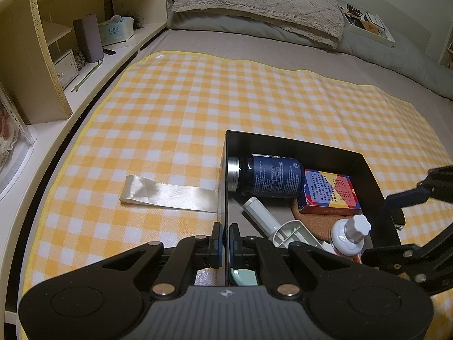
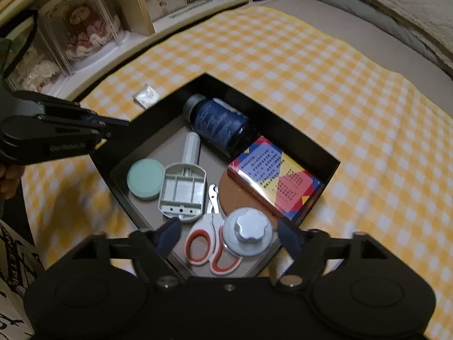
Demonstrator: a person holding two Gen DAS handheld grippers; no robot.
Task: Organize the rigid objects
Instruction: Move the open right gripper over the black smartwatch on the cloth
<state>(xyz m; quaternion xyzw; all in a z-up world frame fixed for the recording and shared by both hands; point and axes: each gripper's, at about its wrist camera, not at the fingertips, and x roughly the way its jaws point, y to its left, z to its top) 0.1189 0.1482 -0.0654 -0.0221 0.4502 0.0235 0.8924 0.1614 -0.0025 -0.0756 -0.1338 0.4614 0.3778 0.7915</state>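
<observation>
Left gripper [image 1: 225, 243] clamped on the black box [image 1: 294, 143] wall, lower centre — right gripper [image 2: 229, 236] spread wide, empty, over scissors [image 2: 211, 243].

cork coaster [image 2: 226, 192] mostly hidden, bottle label [image 2: 218, 121] unreadable

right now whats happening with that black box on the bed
A person is tidying small items into an open black box on a yellow checked cloth. The left tool is shut on the box's side wall, holding it. The right tool hangs open over the near corner, above a white knobbed cap and red-handled scissors. A dark blue bottle, colourful card box and mint round tin lie inside.
</observation>
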